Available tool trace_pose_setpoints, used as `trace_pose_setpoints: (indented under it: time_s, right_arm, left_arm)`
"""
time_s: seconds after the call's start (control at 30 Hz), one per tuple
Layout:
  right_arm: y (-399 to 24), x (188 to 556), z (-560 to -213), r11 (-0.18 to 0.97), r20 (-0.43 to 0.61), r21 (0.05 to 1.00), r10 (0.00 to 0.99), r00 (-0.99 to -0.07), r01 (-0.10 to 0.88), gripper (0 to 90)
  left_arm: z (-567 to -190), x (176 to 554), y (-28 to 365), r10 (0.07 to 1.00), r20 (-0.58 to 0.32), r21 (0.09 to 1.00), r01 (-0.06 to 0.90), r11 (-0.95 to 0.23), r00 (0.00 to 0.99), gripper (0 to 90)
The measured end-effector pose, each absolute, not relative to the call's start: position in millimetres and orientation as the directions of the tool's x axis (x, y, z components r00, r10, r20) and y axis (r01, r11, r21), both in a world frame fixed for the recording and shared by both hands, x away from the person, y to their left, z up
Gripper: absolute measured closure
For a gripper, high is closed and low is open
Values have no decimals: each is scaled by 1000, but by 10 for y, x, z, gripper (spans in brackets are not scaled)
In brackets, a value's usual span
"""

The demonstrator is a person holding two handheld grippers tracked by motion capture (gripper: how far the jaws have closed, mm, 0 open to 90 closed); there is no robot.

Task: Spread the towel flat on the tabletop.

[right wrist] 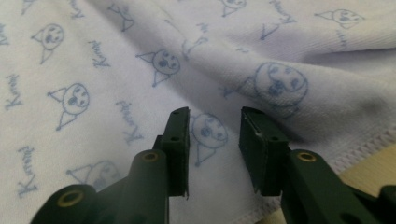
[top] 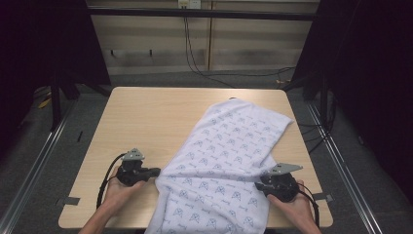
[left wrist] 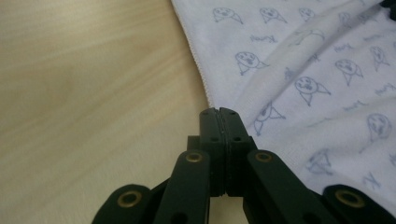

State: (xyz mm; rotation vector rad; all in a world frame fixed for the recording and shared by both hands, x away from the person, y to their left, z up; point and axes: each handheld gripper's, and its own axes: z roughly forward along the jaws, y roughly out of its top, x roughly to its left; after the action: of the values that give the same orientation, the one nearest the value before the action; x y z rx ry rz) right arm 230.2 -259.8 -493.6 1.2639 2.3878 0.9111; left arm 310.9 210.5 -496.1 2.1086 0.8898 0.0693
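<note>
1. Towel (top: 229,165): a long strip lying on the worktop (top: 146,122), its long axis running diagonally from the near edge toward the far right corner; the near end hangs over the edge.
2. Material: soft white terry cloth printed with small blue cat faces and words, stitched hem, gently wrinkled.
3. Left tongs (top: 155,171): clenched, tips at the towel's left hem; cloth pinched or not, unclear.
4. Right tongs (top: 258,185): parted, resting over the towel's right side, nothing gripped.

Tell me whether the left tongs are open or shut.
Shut: the left tongs have their jaws pressed together at the towel edge; whether cloth is pinched, cannot tell.
</note>
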Motion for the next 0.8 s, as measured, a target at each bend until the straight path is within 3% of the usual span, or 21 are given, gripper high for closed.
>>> trace_pose_setpoints:
  time_s: [0.07, 0.2, 0.43, 0.5, 0.53, 0.6, 0.67, 0.8]
  right_arm:
    - [-2559, 2283, -4928, 420, 51, 646, 809, -585, 637, 866]
    - [-2516, 2218, -4904, 440, 73, 628, 788, -611, 642, 885]
    - [-2522, 1720, -4795, 464, 136, 626, 726, -674, 626, 885]
    - [-2526, 1616, -4725, 471, 148, 633, 706, -693, 615, 879]
    - [-2539, 1568, -4673, 465, 156, 646, 696, -701, 606, 820]
    - [-2552, 1561, -4652, 450, 158, 658, 702, -694, 604, 803]
    - [-2630, 1653, -4618, 402, 159, 679, 737, -657, 615, 716]
    - [-2698, 1852, -4650, 377, 152, 686, 762, -629, 622, 679]
  left_arm:
    - [-4943, 3039, 2147, 604, -261, 716, 571, -402, 753, 898]
    - [-4886, 2849, 2232, 581, -285, 725, 568, -390, 763, 898]
    - [-4824, 2509, 2349, 527, -306, 739, 547, -393, 793, 881]
    - [-4806, 2509, 2315, 521, -297, 742, 537, -402, 801, 835]
    - [-4796, 2526, 2298, 524, -291, 745, 533, -401, 800, 781]
    - [-4761, 2627, 2213, 520, -281, 761, 517, -392, 807, 775]
    - [-4718, 2840, 2071, 520, -288, 772, 516, -371, 804, 744]
    - [-4722, 3121, 1864, 522, -282, 768, 516, -381, 805, 790]
